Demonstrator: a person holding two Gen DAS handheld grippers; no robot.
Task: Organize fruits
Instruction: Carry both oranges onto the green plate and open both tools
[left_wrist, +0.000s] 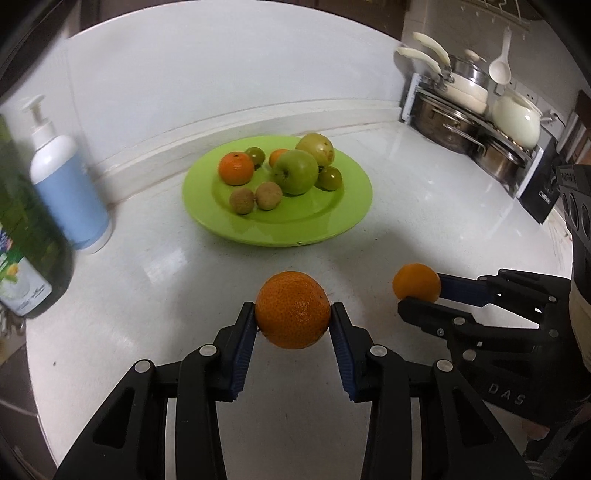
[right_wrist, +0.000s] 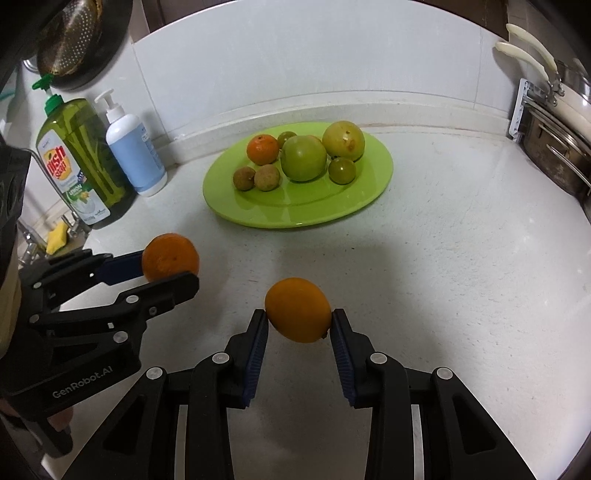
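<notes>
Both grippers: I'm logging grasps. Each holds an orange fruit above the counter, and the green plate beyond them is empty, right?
Not empty. Both wrist views show the green plate holding fruit. The rest stands: the left gripper and right gripper each hold an orange fruit above the counter.

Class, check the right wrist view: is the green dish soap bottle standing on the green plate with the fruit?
No. The dish soap bottle stands on the counter, left of the green plate and apart from it.

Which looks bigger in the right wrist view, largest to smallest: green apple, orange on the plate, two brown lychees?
1. Round green apple.
2. Orange mandarin on the green plate.
3. The two rough brown lychees: alike, not ranked.
All sit at similar depth on the lime-green plate.
</notes>
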